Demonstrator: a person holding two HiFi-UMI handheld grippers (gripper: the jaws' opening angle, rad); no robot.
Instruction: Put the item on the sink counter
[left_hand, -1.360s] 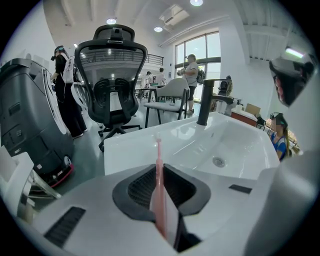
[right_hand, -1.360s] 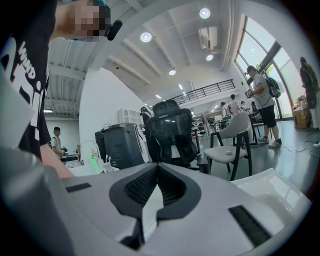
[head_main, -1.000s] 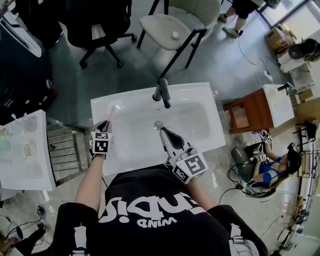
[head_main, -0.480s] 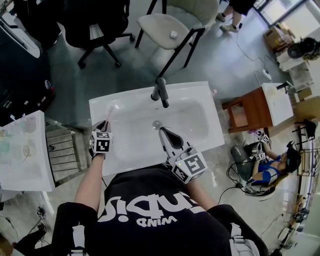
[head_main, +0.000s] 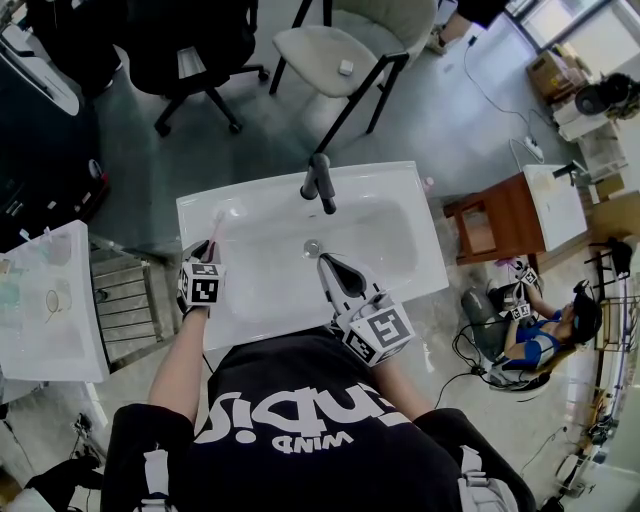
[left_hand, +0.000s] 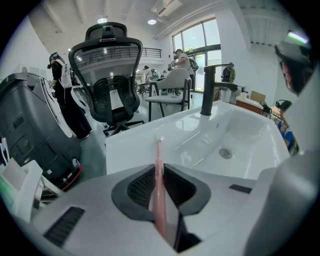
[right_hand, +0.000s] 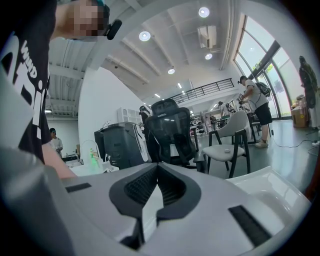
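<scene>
- sink (head_main: 400, 190): glossy white, smooth, ceramic-looking.
- tap (head_main: 320, 185): matt black metal.
- toothbrush (left_hand: 158, 155): smooth pale pink plastic.
- left gripper (left_hand: 159, 170) and right gripper (right_hand: 157, 181): matt grey plastic, ribbed black pads (right_hand: 138, 188).
- office chair (left_hand: 107, 55), far left: black mesh back.
- cabinet (head_main: 500, 225), right: reddish wood.
- floor (head_main: 440, 120): polished grey, reflective.

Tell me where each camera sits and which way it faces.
Head view: on the person's head, looking steeply down at the white rectangular ceramic sink; the black T-shirt, left gripper and right gripper show.
Left gripper view: on the left gripper, facing down across the sink's counter; its jaws clamp a slim pink toothbrush.
Right gripper view: on the right gripper, facing about level into the room; its closed, empty jaws and the T-shirt show.
Shared: both gripper views catch the black mesh office chair.
</scene>
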